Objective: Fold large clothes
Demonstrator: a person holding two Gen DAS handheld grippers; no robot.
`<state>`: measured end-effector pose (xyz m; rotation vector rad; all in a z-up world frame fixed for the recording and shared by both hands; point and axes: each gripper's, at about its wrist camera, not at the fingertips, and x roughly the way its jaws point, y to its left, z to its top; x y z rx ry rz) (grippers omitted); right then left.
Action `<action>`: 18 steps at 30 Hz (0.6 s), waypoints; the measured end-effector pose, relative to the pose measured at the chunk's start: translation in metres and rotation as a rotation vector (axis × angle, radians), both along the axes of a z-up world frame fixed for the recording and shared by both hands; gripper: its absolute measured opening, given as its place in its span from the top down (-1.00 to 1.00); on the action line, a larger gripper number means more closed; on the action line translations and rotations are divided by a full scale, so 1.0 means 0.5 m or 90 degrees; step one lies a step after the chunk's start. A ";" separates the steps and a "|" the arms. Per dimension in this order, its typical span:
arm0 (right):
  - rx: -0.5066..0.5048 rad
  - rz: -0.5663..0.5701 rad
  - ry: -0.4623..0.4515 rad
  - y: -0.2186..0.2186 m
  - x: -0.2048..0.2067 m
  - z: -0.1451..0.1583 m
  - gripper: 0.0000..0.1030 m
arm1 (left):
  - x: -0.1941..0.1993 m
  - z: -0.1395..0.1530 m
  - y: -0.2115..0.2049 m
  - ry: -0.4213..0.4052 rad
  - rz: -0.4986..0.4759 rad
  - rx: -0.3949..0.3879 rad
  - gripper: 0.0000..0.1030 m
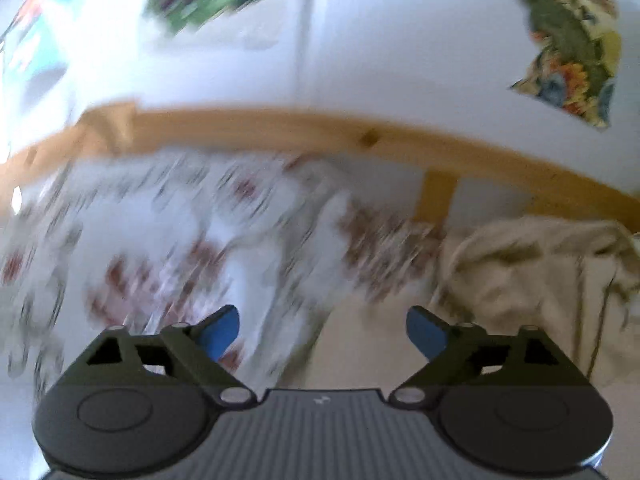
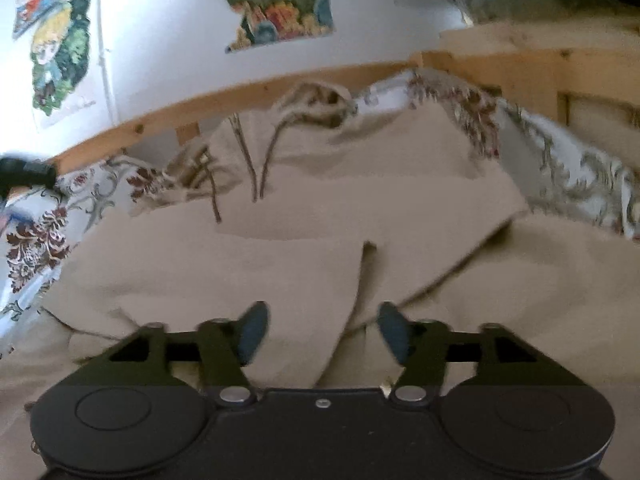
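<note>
Beige hoodie (image 2: 320,208) spread across a bed, hood and drawstrings toward the far rail, one sleeve laid in over the body with a fold ridge running down toward the camera. Probably part-folded, sleeve brought in so the body can be doubled next. In the left view, only a bunched beige edge (image 1: 532,280) at the right, much blurred.

Right gripper (image 2: 320,332) low over the near hem, jaws apart, blue pads either side of the ridge with cloth between them; not pressing it, as far as can be seen. Likely placed for a fresh pinch on that ridge.

Left gripper (image 1: 322,334) raised and off to the side, jaws wide, nothing between them, floral sheet (image 1: 160,248) beneath.

Around: wooden rail (image 2: 280,84) behind the hood, posters (image 2: 276,0) on the white wall, a dark object (image 2: 24,168) at the left edge, too unclear to name. Rail close to the hood, so little room to slide the garment further back; rumpled sheet may drag on the cloth.
</note>
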<state>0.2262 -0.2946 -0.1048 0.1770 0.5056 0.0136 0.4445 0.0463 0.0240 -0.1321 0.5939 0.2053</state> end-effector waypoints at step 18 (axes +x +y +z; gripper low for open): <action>-0.030 -0.123 -0.133 -0.082 -0.017 0.046 -0.89 | 0.327 -0.124 -0.220 0.050 -0.057 0.176 0.11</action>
